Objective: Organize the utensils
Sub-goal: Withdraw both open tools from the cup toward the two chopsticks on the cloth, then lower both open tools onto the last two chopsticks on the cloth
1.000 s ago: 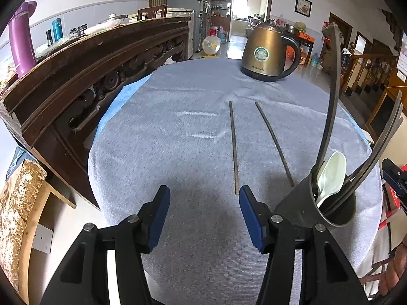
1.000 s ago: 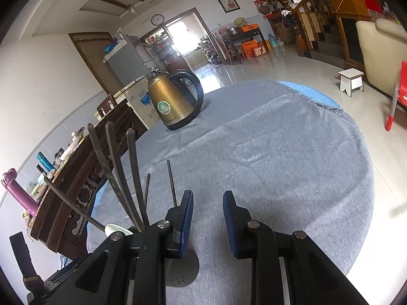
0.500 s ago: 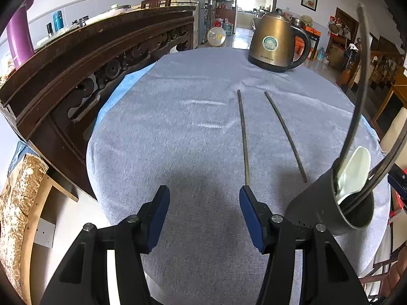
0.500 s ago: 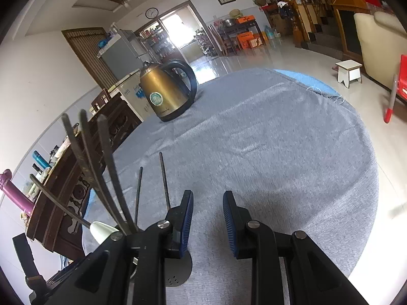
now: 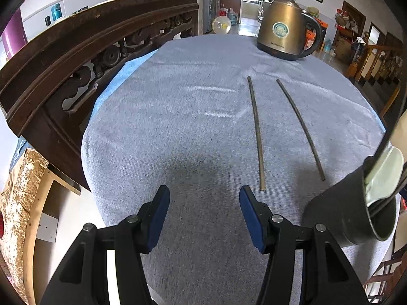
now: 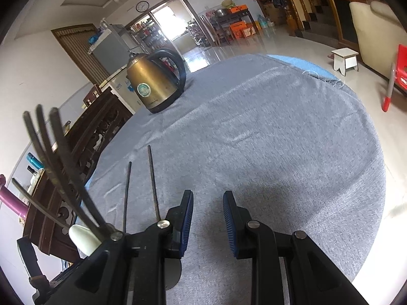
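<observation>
Left wrist view: my left tongs (image 5: 203,204) hang over the near part of the round surface (image 5: 178,117), which is covered in grey cloth; the blue pads stand fairly wide apart with only cloth between them, nothing held. Two dark chopsticks (image 5: 257,137) lie on the cloth ahead and to the right, side by side but apart, their far ends toward a brass-coloured kettle (image 5: 285,28) standing at the far edge. The near tip of the left stick lies just beyond my right-hand pad. At the right edge stands a dark utensil holder (image 5: 338,213), with a pale spoon (image 5: 384,178) in its mouth and dark sticks rising out of frame. A carved dark wooden furniture piece (image 5: 76,58) runs along the left side of the surface. Right wrist view: my right tongs (image 6: 208,212) hover above the cloth with the pads narrowly parted, the gap empty, gripping nothing. The two loose chopsticks (image 6: 152,180) lie just left of the left pad, pointing away toward the kettle (image 6: 152,81). Further left, several dark chopsticks (image 6: 58,157) fan upward from the holder, which is mostly hidden behind the tongs' frame; the pale spoon (image 6: 82,237) shows at their base.
</observation>
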